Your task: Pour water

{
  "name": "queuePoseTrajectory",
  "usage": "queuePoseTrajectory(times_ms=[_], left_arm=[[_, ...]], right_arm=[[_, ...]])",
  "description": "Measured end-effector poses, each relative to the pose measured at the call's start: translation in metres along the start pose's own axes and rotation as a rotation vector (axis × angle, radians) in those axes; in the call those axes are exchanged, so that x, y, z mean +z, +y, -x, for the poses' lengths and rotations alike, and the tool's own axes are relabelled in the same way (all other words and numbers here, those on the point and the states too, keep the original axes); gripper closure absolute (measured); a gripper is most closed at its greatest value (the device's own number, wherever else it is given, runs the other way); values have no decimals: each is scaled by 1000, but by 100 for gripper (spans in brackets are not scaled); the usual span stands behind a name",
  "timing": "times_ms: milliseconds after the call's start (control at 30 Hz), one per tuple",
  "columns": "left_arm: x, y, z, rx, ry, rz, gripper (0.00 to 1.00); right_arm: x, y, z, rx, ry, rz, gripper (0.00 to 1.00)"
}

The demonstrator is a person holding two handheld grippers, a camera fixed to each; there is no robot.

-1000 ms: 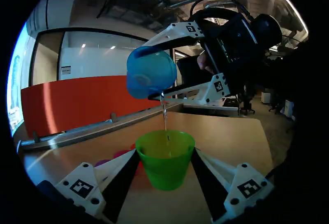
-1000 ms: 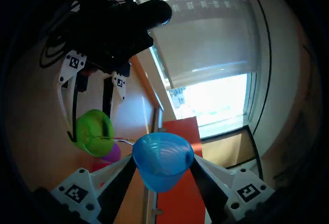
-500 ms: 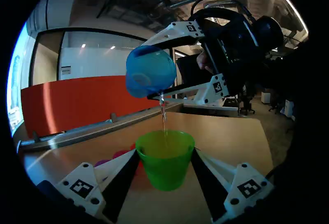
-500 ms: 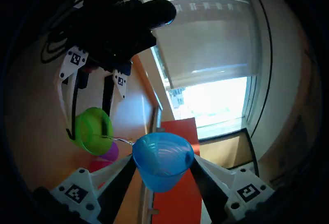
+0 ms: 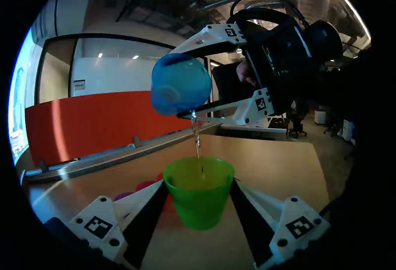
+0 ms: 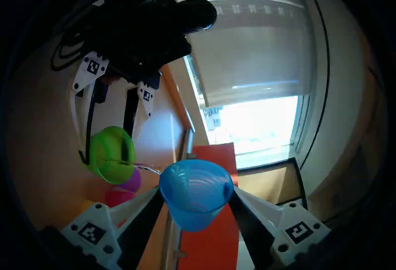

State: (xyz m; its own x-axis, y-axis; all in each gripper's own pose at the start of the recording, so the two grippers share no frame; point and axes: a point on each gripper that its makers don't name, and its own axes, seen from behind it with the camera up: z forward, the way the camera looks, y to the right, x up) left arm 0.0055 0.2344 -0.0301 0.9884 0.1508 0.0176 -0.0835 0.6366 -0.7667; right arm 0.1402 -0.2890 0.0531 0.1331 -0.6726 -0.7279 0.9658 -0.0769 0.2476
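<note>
**Pouring in progress.** At the lower centre of the left gripper view, the left tool (image 5: 198, 194) pinches the green cup (image 5: 199, 205) between its two fingers, one on each side. The cup is upright over the pale worktop (image 5: 282, 163); we cannot tell whether its base rests on the surface or hangs just above it. In the upper centre of the same view, a hand (image 5: 241, 72) holds the right tool (image 5: 177, 85), whose fingers are clamped on the blue cup (image 5: 184, 78). This cup is tipped steeply, with its base turned toward the camera. A thin stream of water (image 5: 197, 138) leaves its lowest rim and drops into the open mouth of the green cup directly beneath. The right gripper view looks into the blue cup at the lower centre of the frame. There the green cup lies at the left, with a purple item (image 6: 132, 181) and a pink item (image 6: 116, 197) just beside it. We judge the transfer to be well under way, and the narrow stream suggests that little remains to pour. The level in the green cup is not readable. What is left is to let the flow finish and bring the blue cup back upright.
</note>
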Motion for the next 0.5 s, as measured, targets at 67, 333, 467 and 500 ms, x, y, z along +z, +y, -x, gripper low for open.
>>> queuePoseTrajectory(times_ms=[67, 333, 467, 500], left_arm=[[0, 0, 0, 0, 0, -1, 15], [-1, -1, 0, -3, 0, 1, 15], [0, 0, 1, -4, -1, 2, 15], [0, 0, 2, -4, -1, 3, 15]], right_arm=[[0, 0, -1, -4, 0, 2, 10], [-3, -2, -6, -19, -3, 3, 10], [-4, -4, -8, -26, -4, 2, 10], [-4, -5, -9, -28, -4, 2, 10]])
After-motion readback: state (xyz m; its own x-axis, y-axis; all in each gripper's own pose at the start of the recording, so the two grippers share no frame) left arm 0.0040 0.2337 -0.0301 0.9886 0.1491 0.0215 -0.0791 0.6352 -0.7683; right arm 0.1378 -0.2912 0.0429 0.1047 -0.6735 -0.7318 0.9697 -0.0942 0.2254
